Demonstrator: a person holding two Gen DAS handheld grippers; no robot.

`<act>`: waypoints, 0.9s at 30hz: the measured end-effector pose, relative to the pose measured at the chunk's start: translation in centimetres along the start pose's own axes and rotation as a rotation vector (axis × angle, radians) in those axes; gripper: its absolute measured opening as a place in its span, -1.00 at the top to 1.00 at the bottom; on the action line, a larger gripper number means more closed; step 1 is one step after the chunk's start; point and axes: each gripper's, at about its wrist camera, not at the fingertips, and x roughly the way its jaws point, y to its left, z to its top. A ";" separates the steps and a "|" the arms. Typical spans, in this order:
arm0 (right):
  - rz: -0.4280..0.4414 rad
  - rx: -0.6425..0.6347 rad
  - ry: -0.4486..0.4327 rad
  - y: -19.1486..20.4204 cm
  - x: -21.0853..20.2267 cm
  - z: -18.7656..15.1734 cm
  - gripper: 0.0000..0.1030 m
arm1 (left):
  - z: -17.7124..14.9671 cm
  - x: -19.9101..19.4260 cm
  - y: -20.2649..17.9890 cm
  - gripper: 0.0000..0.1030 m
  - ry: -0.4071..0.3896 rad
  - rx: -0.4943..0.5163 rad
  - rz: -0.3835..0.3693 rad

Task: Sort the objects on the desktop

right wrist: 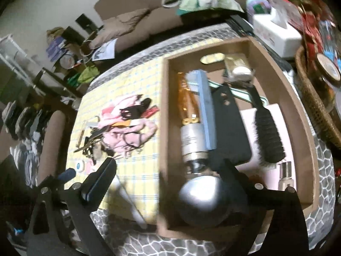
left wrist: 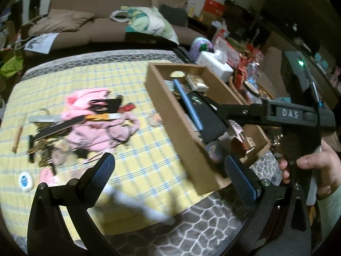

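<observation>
A brown cardboard box (left wrist: 170, 115) stands on the right of a yellow checked cloth; its wall also shows in the right wrist view (right wrist: 164, 128). It holds a blue file (right wrist: 205, 108), an amber bottle (right wrist: 188, 115), a black case (right wrist: 230, 128), a black hairbrush (right wrist: 267, 134) and a silver round thing (right wrist: 202, 198). A pile with a pink cloth (left wrist: 96, 128) and small tools lies at the left. My left gripper (left wrist: 170, 183) is open and empty over the box's near corner. My right gripper (right wrist: 168, 181) is open over the box's near end, also seen from the side (left wrist: 226, 108).
A white round tin (left wrist: 26, 181) lies near the cloth's front left. A tissue box (left wrist: 215, 64), a wicker basket (right wrist: 315, 106) and clutter stand behind and right of the box. A brown sofa (left wrist: 102, 21) lies beyond the table.
</observation>
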 end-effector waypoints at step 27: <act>-0.031 -0.426 0.110 14.7 13.7 -11.2 -0.48 | -9.3 -5.5 24.7 -1.00 0.000 -0.336 0.225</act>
